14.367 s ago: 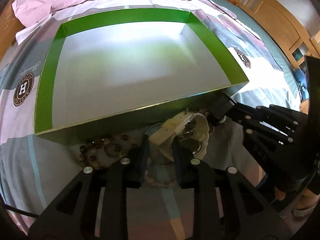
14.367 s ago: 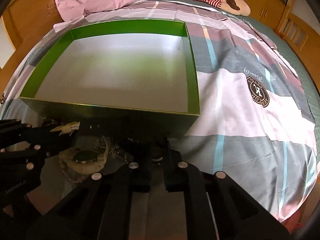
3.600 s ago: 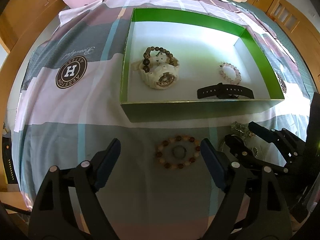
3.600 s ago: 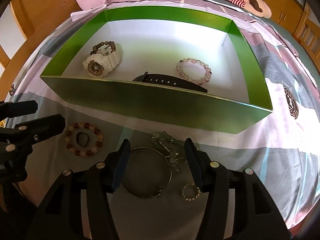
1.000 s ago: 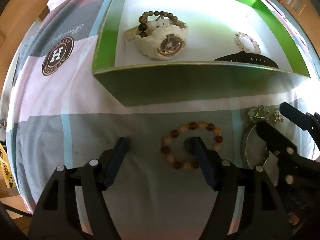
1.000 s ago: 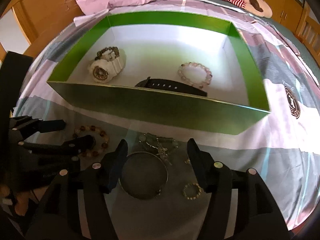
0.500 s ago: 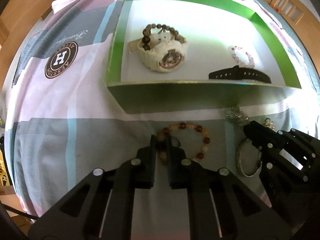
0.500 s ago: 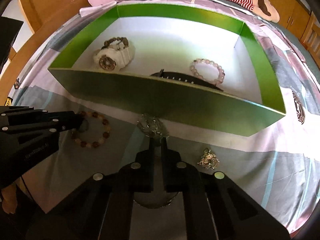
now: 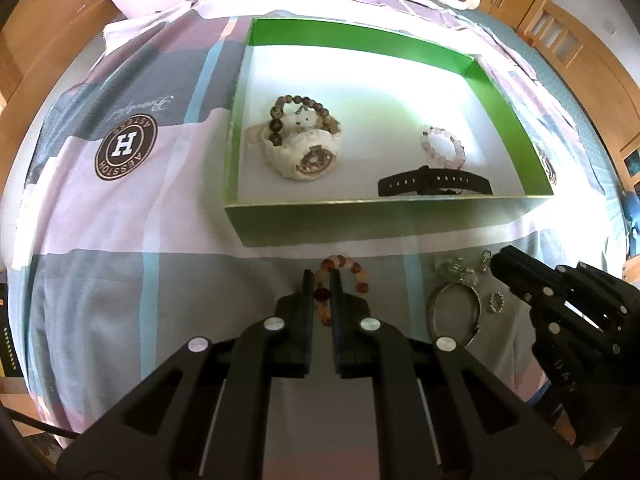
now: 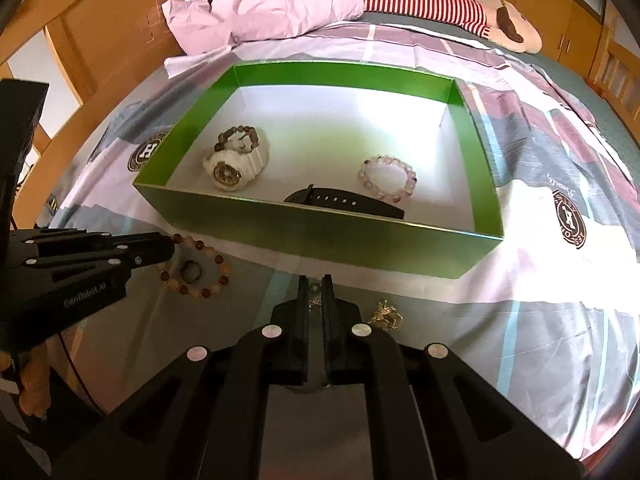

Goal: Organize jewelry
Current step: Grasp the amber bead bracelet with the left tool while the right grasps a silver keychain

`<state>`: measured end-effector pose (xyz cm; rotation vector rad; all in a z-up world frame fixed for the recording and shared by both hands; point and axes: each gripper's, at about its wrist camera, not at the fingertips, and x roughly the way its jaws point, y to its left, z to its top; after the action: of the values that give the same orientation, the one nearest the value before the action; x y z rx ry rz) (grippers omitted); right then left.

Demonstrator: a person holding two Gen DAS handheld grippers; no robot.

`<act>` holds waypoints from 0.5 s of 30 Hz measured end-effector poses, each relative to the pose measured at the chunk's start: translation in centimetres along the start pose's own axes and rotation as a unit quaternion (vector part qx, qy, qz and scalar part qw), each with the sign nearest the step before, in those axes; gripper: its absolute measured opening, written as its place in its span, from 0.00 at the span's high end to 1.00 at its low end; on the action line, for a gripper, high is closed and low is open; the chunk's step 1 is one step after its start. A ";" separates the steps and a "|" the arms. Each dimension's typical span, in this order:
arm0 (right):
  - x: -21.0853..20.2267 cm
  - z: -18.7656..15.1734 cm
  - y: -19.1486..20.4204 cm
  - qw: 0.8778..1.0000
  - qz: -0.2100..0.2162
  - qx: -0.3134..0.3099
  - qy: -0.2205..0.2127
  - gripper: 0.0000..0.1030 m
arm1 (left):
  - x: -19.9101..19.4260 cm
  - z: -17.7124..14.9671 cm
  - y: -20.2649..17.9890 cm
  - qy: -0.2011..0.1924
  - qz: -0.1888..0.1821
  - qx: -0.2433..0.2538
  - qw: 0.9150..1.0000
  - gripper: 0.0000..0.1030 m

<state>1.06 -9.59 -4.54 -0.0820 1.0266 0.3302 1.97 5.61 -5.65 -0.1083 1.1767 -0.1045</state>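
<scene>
My left gripper (image 9: 322, 276) is shut on the near side of an amber bead bracelet (image 9: 346, 266), just in front of the green box (image 9: 360, 224). In the right wrist view that bracelet (image 10: 200, 268) still lies mostly flat, with the left gripper (image 10: 170, 246) at its far-left beads. My right gripper (image 10: 316, 282) is shut on a silvery crystal chain (image 10: 315, 289). The rest of that chain (image 9: 452, 268) trails by a silver bangle (image 9: 452, 312). I cannot tell whether the bangle is joined to it. The right gripper (image 9: 500, 262) hangs to the bangle's right.
The box holds a white watch (image 9: 304, 156) with a dark bead bracelet, a pink bead bracelet (image 9: 442, 148) and a black strap (image 9: 434, 186). On the bedspread lie a dark ring (image 10: 190, 270), a gold brooch (image 10: 386, 316) and a small sparkly ring (image 9: 496, 302). A pink quilt (image 10: 272, 4) lies behind the box.
Both grippers stood open around the jewelry a second ago and have since shut, the left on the amber bracelet, the right on the crystal chain. Both have risen a little.
</scene>
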 end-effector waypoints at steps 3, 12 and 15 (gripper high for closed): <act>-1.0 0.1 -0.2 1.000 0.004 0.005 -0.010 0.94 | -0.7 -0.1 1.2 -0.008 -0.009 -0.013 1.000 0.92; -1.9 0.1 -0.3 1.000 0.004 0.003 -0.017 0.94 | -1.8 -0.1 1.2 -0.023 -0.028 -0.013 0.999 0.92; -1.7 0.1 -0.3 1.000 0.004 0.005 -0.014 0.94 | -1.6 -0.1 0.9 -0.023 -0.023 -0.008 0.999 0.92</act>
<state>0.36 -10.22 -3.06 -0.0642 1.0003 0.3337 1.24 6.73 -4.34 -0.1512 1.1303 -0.1329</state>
